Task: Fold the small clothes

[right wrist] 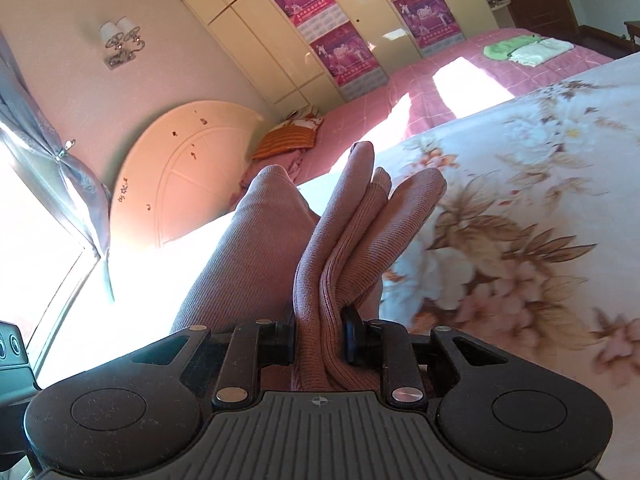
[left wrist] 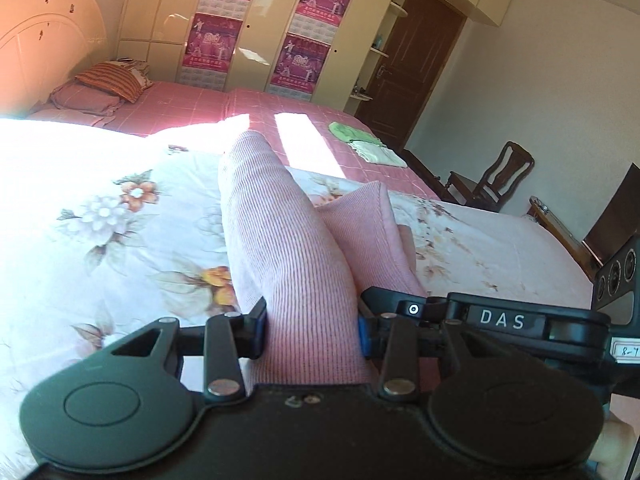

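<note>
While both grippers hold it above the bed, the pink ribbed garment hangs in soft, thick folds between them. It is a dusty rose knit with fine lengthwise ribs running along every fold, and a stitched hem shows along one rounded edge in the left wrist view. The left gripper has its jaws partly closed on a broad bundle of the fabric, the blue-edged pads pressing into the cloth from either side. The right gripper stands narrower, pinching several layers that stand up in the right wrist view like stacked flaps, their edges fanned apart at the top. Part of the garment bulges to the left of that pinch as a smooth rounded tube. Below lies a floral quilt, white with orange and pale flowers, partly washed out by strong sunlight. Beyond it a pink checked bedspread carries a striped pillow near the headboard, and a green folded cloth touching a white folded cloth near the far edge.
</note>
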`<state>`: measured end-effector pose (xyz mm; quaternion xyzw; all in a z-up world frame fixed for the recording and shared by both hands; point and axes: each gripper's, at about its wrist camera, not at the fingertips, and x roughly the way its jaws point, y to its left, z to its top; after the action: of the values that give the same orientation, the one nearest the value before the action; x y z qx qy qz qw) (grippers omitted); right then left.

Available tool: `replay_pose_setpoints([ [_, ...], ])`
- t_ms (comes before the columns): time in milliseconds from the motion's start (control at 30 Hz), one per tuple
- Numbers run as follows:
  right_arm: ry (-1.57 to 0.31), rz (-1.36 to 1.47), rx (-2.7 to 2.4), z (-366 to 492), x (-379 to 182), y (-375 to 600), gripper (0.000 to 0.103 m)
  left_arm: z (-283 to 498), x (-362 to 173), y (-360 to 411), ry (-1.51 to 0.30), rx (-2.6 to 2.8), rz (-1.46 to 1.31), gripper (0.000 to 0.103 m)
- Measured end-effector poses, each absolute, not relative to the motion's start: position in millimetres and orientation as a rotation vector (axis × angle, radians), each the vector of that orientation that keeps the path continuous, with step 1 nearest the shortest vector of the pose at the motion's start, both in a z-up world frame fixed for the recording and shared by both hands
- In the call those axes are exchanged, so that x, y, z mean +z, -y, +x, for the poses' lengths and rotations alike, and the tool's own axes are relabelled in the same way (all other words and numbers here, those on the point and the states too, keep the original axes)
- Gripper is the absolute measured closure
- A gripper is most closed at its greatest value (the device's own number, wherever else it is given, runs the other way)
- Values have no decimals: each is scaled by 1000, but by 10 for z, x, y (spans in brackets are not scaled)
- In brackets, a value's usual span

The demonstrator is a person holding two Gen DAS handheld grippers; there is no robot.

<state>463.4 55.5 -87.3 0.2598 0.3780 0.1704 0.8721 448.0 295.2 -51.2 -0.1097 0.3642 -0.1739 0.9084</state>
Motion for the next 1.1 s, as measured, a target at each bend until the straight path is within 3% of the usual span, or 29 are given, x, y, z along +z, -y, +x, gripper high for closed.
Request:
replay_pose_setpoints([
  [400, -822, 413, 353, 5238, -1290, -1538, 81, 4849, -970, -4142, -786, -259, -306, 65],
  [500, -858, 401, 278, 5290, -1420, -1369, 81, 4834, -1160, -4293, -812, -235, -328, 59],
  [600, -929, 407, 180, 5292, -1636, -1140, 81, 4830, -1177, -4333, -818, -220, -345, 42],
  [867, -860, 395, 152, 5219, -1368, -1098, 80, 4838, -657, -4292, -684, -240, -291, 45],
  [1100, -852, 368, 123, 5749, -1359, -1209, 80, 5306, -887, -4202, -747, -225, -286, 45],
])
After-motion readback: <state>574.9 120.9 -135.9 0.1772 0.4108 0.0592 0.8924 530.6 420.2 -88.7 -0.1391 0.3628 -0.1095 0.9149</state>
